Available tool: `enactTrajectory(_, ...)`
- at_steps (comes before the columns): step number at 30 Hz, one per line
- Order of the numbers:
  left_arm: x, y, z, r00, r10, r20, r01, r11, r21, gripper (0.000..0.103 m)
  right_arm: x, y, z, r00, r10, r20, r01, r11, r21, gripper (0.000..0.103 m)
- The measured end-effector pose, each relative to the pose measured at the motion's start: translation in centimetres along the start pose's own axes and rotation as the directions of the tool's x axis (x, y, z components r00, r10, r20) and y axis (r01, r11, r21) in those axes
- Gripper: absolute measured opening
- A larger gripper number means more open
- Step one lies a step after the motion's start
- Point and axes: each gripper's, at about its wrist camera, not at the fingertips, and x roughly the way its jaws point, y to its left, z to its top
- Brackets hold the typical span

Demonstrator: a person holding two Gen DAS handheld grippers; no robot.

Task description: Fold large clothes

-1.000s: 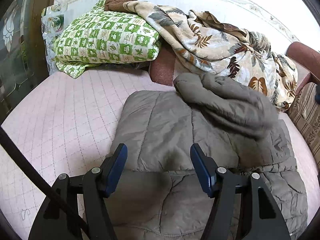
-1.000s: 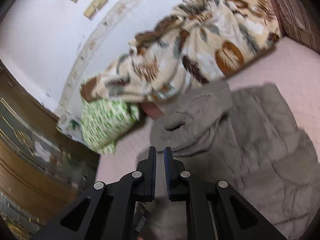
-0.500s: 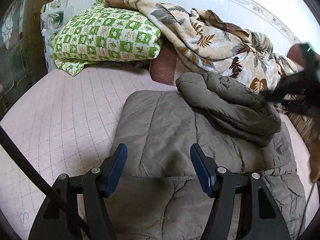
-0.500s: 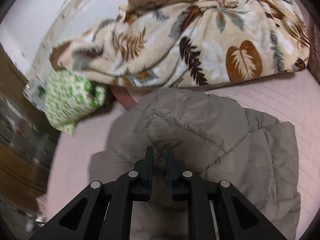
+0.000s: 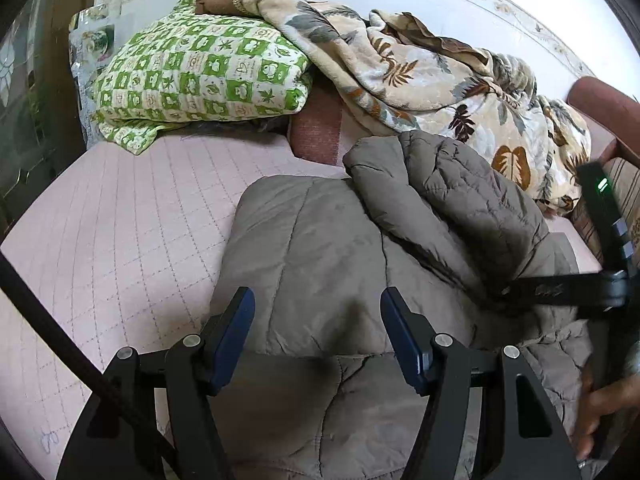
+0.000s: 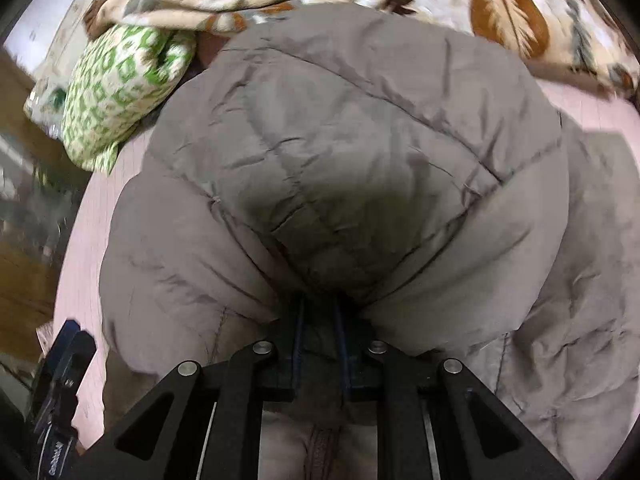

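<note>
Garment: puffy grey-brown quilted down jacket [image 5: 320, 264], sleeve folded across.
L gripper [image 5: 316, 332]: wide, empty.
R gripper [image 6: 320, 316]: narrow — pinching jacket fabric.
Risk: slick padding slips free — fold springs open.

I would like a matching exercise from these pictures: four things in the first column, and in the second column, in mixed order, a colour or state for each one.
Things:
1. padded jacket
2. pillow
3. left gripper
4. right gripper

Colour or state:
A. shut, its tips pressed into grey-brown fabric
B. green and cream squares
C. open, nothing between its fingers
D. grey-brown, lying on the pink bed cover

Pairs: 1-D, 2-B, 3-C, 4-A
</note>
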Motion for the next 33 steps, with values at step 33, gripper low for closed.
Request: enactTrajectory(33,8.2,-5.5,5.7,0.990,-0.065,-0.128,0.073,0.995,0.067,0.066,-3.5,-5.0,5.0,0.970,-0.141,0.198,0.168,0.977,-0.129,0.044)
